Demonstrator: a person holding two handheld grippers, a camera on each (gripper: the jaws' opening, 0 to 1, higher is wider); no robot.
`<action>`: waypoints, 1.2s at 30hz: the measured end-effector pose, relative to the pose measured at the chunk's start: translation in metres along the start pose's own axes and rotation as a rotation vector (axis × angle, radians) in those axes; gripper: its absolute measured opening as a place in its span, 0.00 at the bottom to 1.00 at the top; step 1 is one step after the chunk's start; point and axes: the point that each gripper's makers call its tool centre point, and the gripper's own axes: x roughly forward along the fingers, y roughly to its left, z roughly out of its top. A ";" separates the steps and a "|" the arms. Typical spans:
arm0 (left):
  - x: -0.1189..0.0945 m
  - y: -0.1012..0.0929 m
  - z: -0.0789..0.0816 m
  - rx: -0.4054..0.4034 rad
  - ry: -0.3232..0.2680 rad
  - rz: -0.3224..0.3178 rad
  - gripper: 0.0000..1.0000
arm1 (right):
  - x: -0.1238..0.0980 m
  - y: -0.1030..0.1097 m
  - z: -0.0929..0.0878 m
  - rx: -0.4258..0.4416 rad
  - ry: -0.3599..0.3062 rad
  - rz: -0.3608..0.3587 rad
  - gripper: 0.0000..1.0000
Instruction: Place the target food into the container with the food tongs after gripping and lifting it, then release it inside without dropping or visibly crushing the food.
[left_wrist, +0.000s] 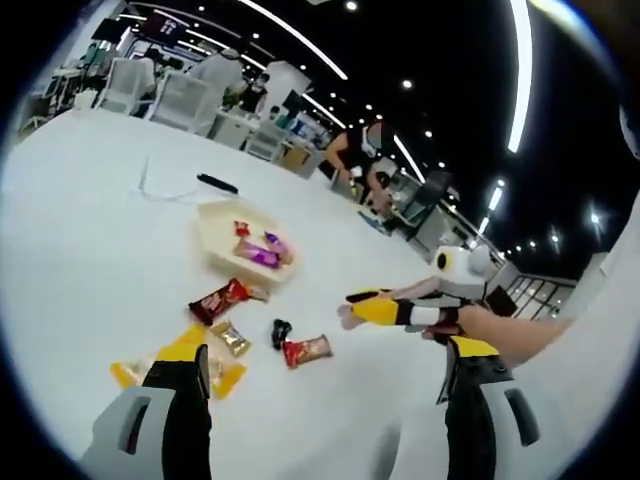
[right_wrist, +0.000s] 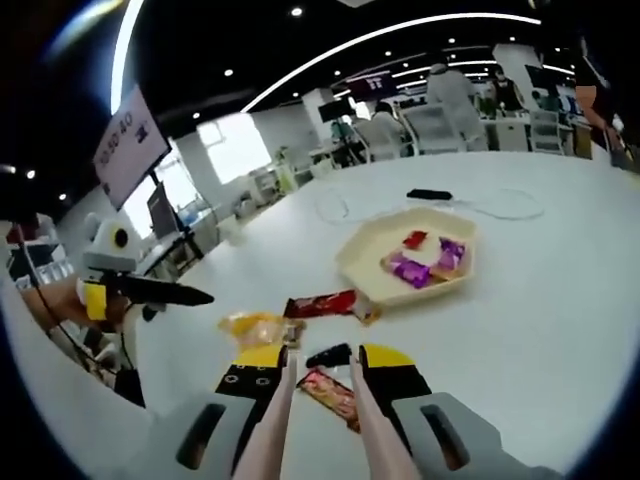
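— So where's the red snack (right_wrist: 330, 392) lying?
— On the worktop (right_wrist: 540, 300), between the tongs (right_wrist: 320, 440) clenched in the right claw (right_wrist: 322, 362); left claw (left_wrist: 330, 375) spread wide.
— Count?
— Three packets inside the tray (right_wrist: 372, 272).

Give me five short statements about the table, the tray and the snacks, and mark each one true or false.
1. The tray holds several wrapped snacks. True.
2. The right gripper carries tongs aimed at a red snack on the table. True.
3. The tray is round and blue. False: it is cream and angular.
4. A yellow packet lies on the table outside the tray. True.
5. The tongs already hold a snack over the tray. False: their tips are down by the red snack.
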 end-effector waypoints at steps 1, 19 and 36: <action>-0.001 0.000 0.000 0.001 0.001 -0.001 0.98 | 0.001 0.002 -0.002 -0.024 0.013 0.012 0.28; 0.003 0.007 0.001 -0.016 0.012 -0.001 0.98 | 0.018 0.003 -0.022 -0.218 0.126 0.053 0.28; 0.009 -0.005 0.006 0.001 0.035 -0.024 0.98 | 0.039 0.005 -0.046 -0.324 0.220 0.105 0.28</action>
